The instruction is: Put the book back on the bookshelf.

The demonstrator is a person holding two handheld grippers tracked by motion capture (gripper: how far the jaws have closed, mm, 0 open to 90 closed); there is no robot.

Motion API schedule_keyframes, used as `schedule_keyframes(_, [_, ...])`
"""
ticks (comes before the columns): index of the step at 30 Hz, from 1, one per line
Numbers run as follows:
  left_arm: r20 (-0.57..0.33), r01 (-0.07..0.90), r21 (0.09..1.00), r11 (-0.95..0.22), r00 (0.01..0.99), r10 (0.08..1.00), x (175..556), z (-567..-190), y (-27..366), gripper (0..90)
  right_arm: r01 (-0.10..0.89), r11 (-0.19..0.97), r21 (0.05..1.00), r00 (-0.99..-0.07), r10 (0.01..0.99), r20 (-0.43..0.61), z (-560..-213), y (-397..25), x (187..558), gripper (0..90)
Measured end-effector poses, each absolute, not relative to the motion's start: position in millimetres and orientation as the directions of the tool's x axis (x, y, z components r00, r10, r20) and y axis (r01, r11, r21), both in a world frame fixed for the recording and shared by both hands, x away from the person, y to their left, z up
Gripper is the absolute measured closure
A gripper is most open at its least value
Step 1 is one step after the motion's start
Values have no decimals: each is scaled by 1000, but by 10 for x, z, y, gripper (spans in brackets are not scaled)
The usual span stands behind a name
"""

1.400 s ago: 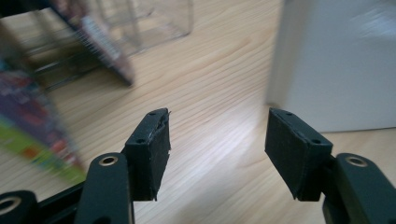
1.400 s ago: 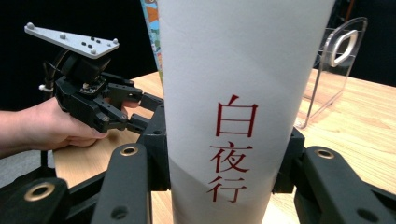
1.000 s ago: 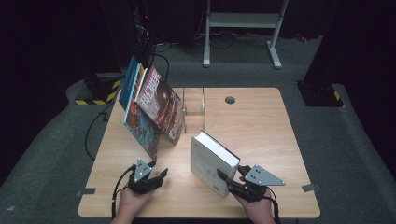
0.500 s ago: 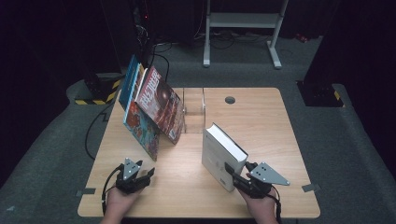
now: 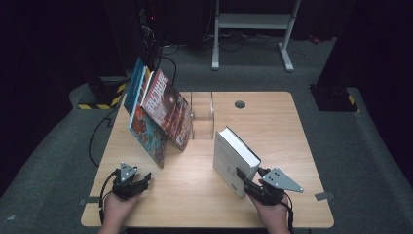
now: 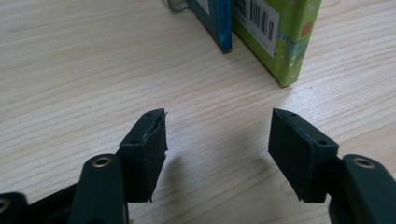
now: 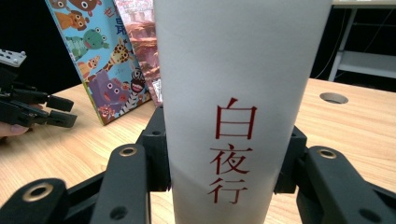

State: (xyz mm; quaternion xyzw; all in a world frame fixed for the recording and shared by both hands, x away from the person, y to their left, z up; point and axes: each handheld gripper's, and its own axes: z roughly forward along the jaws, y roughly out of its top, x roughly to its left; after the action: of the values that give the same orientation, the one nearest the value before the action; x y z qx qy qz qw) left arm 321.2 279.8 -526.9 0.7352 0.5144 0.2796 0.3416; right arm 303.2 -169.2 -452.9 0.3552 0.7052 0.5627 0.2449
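Thick white hardback book (image 5: 234, 158) with red characters down its spine: stands upright on its lower edge at the lower centre-right of the high view, on the pale wooden table (image 5: 272, 122). Long axis vertical; spine turned toward the person, page block facing the right of the frame.

Right black two-jaw gripper (image 5: 249, 187): clamped on the book's spine low down, one jaw on each cover, as the right gripper view confirms (image 7: 229, 154). It lies directly behind the book, at the lower right of the frame.

Left black two-jaw gripper (image 5: 139, 179): jaws spread wide with bare tabletop between them (image 6: 217, 140); holds nothing. It sits at the lower left of the high view, well apart from the white book.

Row of leaning colourful picture books (image 5: 158, 114): upper left of centre, tilted to the right toward a clear acrylic bookend (image 5: 202, 114). The row lies up and to the left of the held book.

Judgement: the right gripper alone governs the book; any placing move likely runs up-frame and leftward toward the bookend.
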Motion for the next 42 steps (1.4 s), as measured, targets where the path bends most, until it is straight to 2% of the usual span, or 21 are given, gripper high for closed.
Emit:
schedule_keyframes(8, [60, 581, 777, -244, 317, 947, 3225, -5273, 2794, 362, 274, 115, 955, -619, 781, 84, -4456, -1667, 3052, 486])
schedule_keyframes(14, [68, 581, 773, -253, 320, 945, 3227, -5273, 2789, 361, 279, 101, 955, -616, 781, 98, -4306, -1615, 3096, 409])
schedule_keyframes(18, [65, 588, 769, -250, 318, 946, 3236, -5276, 2785, 362, 256, 125, 958, -605, 794, 58, -4260, -1548, 3077, 471])
schedule_keyframes(21, [63, 594, 765, -251, 318, 946, 3239, -5276, 2781, 363, 293, 100, 951, -597, 796, 101, -4239, -1543, 3099, 447])
schedule_keyframes(27, [70, 596, 760, -259, 321, 944, 3248, -5279, 2772, 364, 300, 103, 948, -581, 808, 96, -4223, -1510, 3095, 472])
schedule_keyframes(36, [57, 604, 758, -246, 314, 948, 3259, -5279, 2781, 371, 331, 71, 941, -570, 810, 140, -4226, -1487, 3129, 449])
schedule_keyframes(42, [68, 599, 759, -253, 314, 947, 3260, -5279, 2780, 371, 317, 116, 941, -573, 815, 92, -4211, -1452, 3113, 514])
